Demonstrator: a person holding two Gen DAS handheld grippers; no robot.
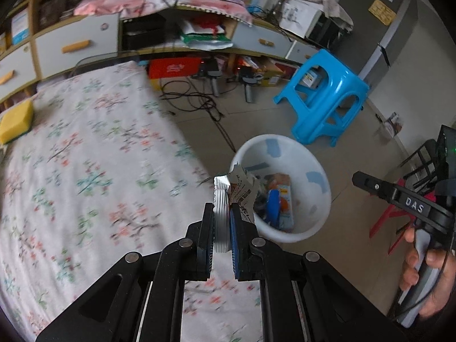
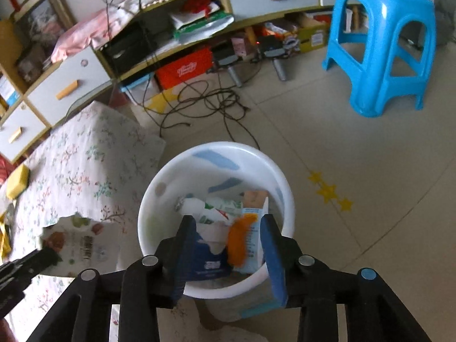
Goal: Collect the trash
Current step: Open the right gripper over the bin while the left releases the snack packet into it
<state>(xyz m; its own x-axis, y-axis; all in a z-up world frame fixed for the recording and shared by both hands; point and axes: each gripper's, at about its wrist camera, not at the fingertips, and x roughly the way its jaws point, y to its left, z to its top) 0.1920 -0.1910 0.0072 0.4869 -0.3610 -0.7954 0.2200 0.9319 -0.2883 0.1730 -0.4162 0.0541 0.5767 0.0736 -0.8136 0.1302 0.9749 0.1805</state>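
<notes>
My left gripper (image 1: 223,211) is shut on a crumpled white printed wrapper (image 1: 242,188), held over the edge of the floral-covered surface, just left of the white bin (image 1: 313,199). The right wrist view shows this wrapper (image 2: 77,242) in the left gripper (image 2: 25,265) at the lower left. My right gripper (image 2: 228,219) hangs open above the white bin (image 2: 228,145). A blurred orange piece (image 2: 238,240) lies between its fingers, touching neither pad. The bin holds a dark blue carton (image 2: 205,265) and several wrappers (image 2: 219,208). A hand holds the right gripper's handle (image 1: 421,268).
A blue plastic stool (image 2: 382,42) stands on the tiled floor beyond the bin. Black cables (image 2: 205,99) trail across the floor toward a low cabinet (image 2: 65,85). A yellow sponge (image 1: 17,122) lies on the floral cloth (image 1: 85,171). Red furniture legs (image 1: 393,222) stand at the right.
</notes>
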